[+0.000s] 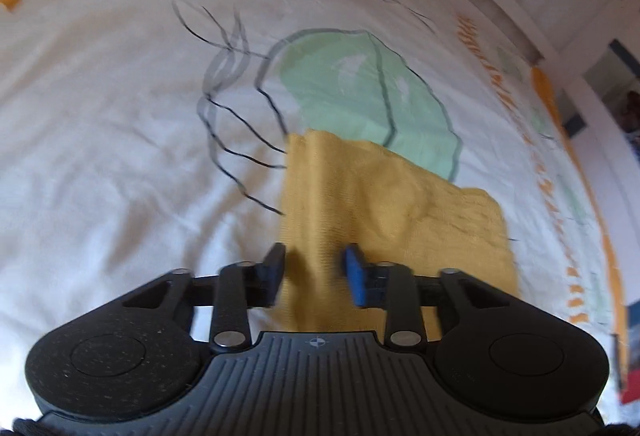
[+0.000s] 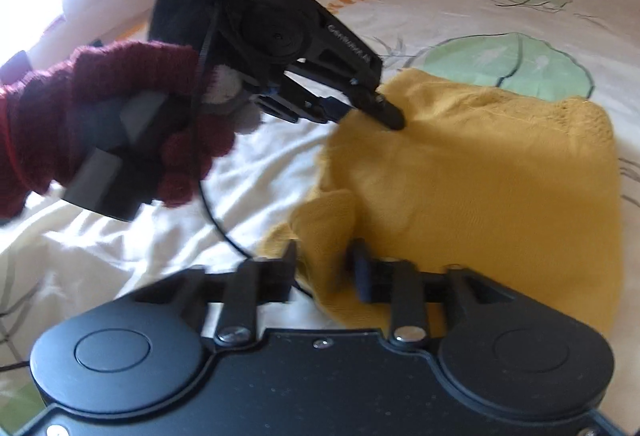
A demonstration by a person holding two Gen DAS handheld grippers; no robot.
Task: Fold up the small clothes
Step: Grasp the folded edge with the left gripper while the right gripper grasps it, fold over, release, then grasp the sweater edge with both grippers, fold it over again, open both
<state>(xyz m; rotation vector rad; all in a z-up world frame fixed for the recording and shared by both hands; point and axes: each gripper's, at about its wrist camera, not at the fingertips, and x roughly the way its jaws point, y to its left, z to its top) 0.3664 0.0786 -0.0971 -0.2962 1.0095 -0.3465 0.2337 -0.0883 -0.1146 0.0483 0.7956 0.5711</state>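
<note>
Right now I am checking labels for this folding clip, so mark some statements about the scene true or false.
1. The mustard-yellow garment lies on a bedsheet printed with green leaves. True.
2. The garment is blue. False: it is mustard yellow.
3. The left hand-held gripper has its jaws apart with yellow fabric between them. True.
4. The hand that holds the left hand-held gripper is bare. False: it wears a dark red knitted glove.
5. The right hand-held gripper is clamped shut on nothing. False: its jaws stand apart around a fold of the garment.
</note>
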